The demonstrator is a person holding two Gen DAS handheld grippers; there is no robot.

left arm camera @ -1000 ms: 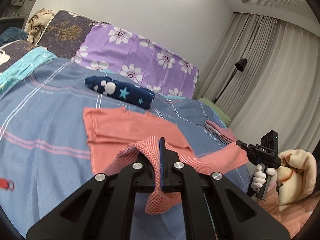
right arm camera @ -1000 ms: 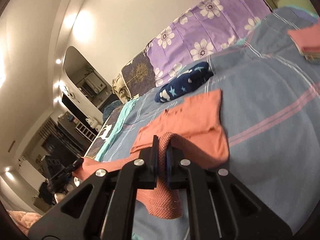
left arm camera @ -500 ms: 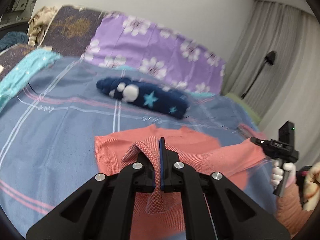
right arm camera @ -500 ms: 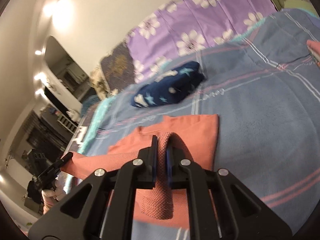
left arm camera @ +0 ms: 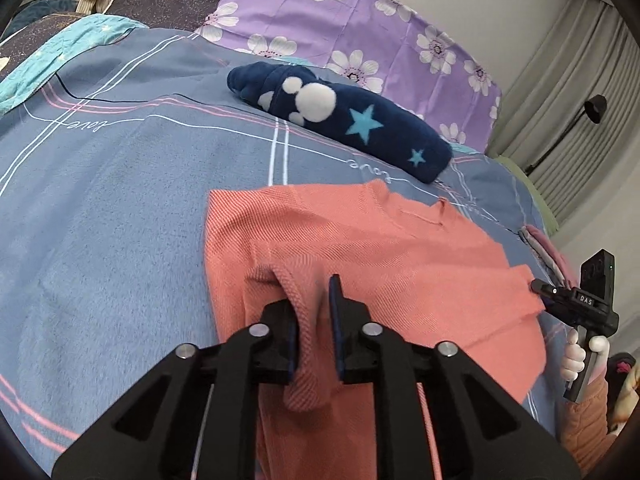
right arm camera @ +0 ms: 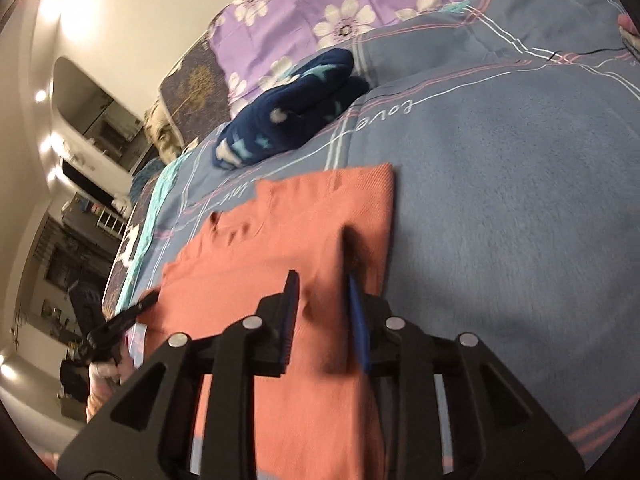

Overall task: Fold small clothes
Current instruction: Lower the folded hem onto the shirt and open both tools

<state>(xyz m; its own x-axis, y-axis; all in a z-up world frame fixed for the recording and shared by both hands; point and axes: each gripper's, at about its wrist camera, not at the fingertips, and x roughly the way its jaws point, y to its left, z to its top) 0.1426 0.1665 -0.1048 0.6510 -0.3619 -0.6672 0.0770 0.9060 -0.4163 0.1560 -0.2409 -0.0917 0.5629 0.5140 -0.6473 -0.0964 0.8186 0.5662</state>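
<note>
A coral knit garment [left arm camera: 360, 248] lies folded over on the blue plaid bed cover [left arm camera: 120, 208]; it also shows in the right wrist view [right arm camera: 304, 232]. My left gripper [left arm camera: 314, 312] is open low over the garment's near left edge, with a fold of cloth still draped between the jaws. My right gripper [right arm camera: 322, 304] is open over the garment's near right edge, with cloth lying under it. The right gripper also shows at the garment's right corner in the left wrist view [left arm camera: 576, 300].
A rolled navy fleece with stars [left arm camera: 344, 116] lies behind the garment. Purple flowered pillows [left arm camera: 360, 28] line the bed head. A small stack of folded clothes [left arm camera: 540, 244] sits at the right. Curtains and a floor lamp [left arm camera: 592, 108] stand beyond the bed.
Both grippers carried the garment's near edge forward and down over its far part, then opened and let the cloth go.
</note>
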